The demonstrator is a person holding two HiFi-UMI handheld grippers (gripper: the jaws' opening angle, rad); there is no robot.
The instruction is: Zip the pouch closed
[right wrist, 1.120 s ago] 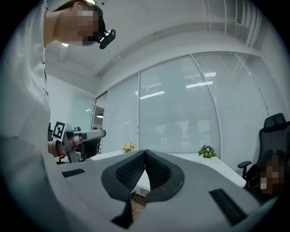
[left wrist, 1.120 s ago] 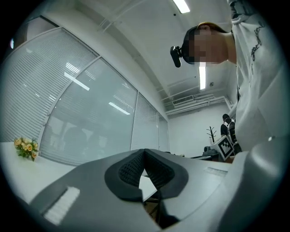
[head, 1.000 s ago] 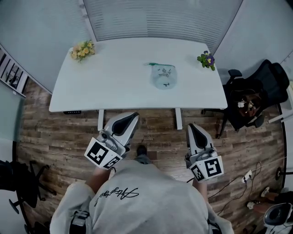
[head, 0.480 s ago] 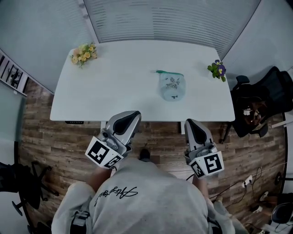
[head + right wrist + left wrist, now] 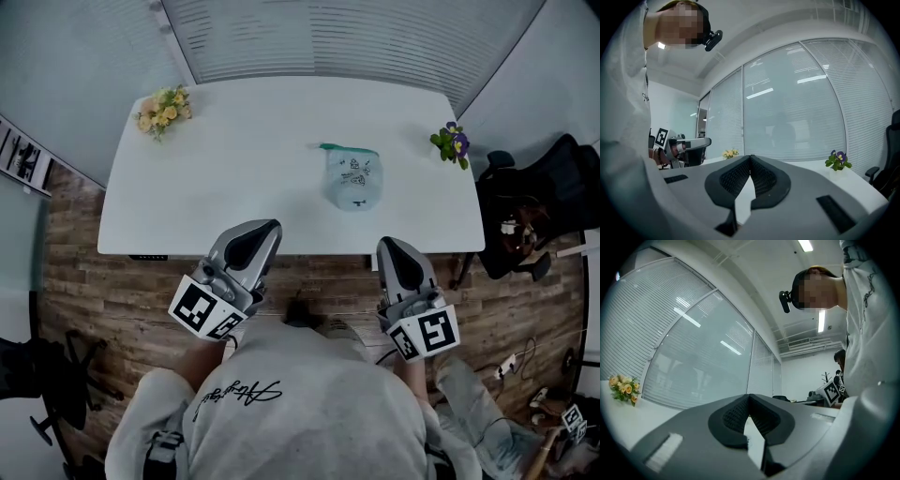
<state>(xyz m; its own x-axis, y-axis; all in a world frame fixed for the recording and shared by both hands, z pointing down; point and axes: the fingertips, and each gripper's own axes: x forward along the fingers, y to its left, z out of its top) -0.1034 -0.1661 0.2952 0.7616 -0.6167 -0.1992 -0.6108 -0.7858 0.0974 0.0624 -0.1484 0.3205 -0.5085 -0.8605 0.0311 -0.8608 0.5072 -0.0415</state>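
A clear pouch with a green zip strip along its far edge lies on the white table, right of the middle. My left gripper is shut and empty, held at the table's near edge, well short of the pouch and to its left. My right gripper is also shut and empty, just off the near edge, in front of the pouch. In the left gripper view the jaws meet with nothing between them. The right gripper view shows the same. Neither gripper view shows the pouch.
Yellow flowers stand at the table's far left corner, purple flowers at the far right. A black office chair stands right of the table. Window blinds run behind it. Cables lie on the wooden floor at right.
I have stepped closer to the table. Both grippers have moved forward to its near edge, still shut. The pouch has not moved on the table.
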